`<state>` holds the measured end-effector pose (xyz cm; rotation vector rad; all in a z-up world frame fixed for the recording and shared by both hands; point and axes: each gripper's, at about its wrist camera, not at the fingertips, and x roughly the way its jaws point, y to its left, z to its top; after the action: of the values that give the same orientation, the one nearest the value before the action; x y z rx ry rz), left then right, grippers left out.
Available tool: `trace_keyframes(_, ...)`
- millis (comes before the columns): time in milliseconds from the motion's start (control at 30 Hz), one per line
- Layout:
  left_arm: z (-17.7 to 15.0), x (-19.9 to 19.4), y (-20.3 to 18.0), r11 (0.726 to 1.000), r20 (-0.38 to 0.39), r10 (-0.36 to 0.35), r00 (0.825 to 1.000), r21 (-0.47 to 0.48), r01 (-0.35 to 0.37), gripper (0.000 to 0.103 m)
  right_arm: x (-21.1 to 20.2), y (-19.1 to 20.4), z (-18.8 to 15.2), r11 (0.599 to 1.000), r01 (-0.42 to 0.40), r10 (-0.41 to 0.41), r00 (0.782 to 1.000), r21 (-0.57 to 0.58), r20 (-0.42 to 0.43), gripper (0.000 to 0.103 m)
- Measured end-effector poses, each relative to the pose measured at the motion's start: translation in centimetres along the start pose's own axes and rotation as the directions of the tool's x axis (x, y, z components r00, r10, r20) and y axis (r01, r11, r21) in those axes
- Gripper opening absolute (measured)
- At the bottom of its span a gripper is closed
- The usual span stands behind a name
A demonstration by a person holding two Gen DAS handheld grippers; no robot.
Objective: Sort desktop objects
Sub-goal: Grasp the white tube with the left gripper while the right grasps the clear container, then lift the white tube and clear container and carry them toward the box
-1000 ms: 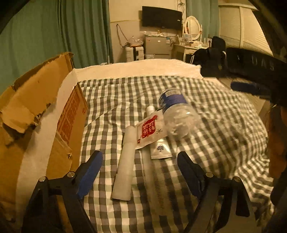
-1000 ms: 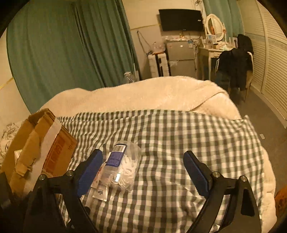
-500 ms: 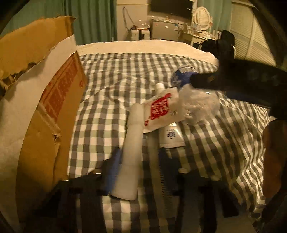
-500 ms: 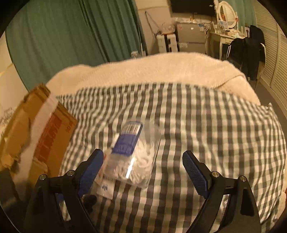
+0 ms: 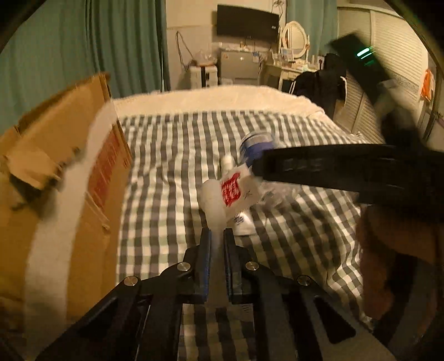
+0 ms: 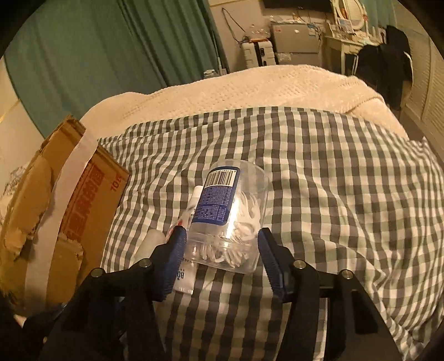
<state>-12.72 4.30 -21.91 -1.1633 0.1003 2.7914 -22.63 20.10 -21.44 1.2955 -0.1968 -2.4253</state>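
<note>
Checked bedspread (image 6: pixel 319 172) over a bed, cream blanket (image 6: pixel 249 89) beyond its far edge, green curtains (image 6: pixel 97 47) behind. Nearest in the left wrist view: left gripper (image 5: pixel 217 241) pinched narrow on one white foam stick (image 5: pixel 212 204), jaws just closed onto it, stick jutting forward from between the pads. Just past its far end, one white sachet with a red label (image 5: pixel 236 190) overlapping one white tube (image 5: pixel 242 222). Right gripper (image 6: pixel 222 244) straddling one clear plastic jar (image 6: pixel 230 211) lying on its side, blue label and barcode up, white loops inside; jaws just narrowing, left pad at the jar's wall, right pad seemingly a sliver off it, contact hard to judge. Tube and sachet tucked under the jar's left side, crowding the left finger. One torn cardboard box (image 6: pixel 55 200) along the bedspread's left edge. Farther off: dresser with mirror (image 5: pixel 294 41), wall screen (image 5: pixel 247 20), dark clothing on a chair (image 6: pixel 388 61).
</note>
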Motion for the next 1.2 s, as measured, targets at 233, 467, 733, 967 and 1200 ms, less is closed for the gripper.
trace_keyframes(233,0.9,-0.9,0.3,0.999,0.03,-0.045,0.999,-0.017,0.046,0.008,0.2,-0.5,-0.6,1.0,-0.002,0.002,1.0,0.018,-0.002,0.062)
trace_keyframes(467,2.1,-3.2,0.5,0.99,0.073,-0.131,0.989,-0.037,0.133,0.008,-4.9,-2.1,-0.4,0.995,0.0,-0.013,0.991,0.099,0.135,0.061)
trace_keyframes(733,2.5,-8.4,-0.6,0.985,0.166,-0.171,0.971,0.028,0.169,0.008,-9.5,-1.6,-2.0,0.991,0.013,-0.042,0.976,0.136,0.215,0.059)
trace_keyframes(967,3.3,-13.1,-0.4,0.983,0.239,-0.175,0.955,0.087,0.159,0.008,-12.1,1.3,-2.9,0.995,0.034,-0.058,0.965,0.096,0.255,0.059)
trace_keyframes(1200,4.6,-16.5,2.6,0.984,0.273,-0.178,0.945,0.079,0.162,0.008,-15.7,3.8,-2.3,0.994,0.022,-0.057,0.944,0.112,0.324,0.059)
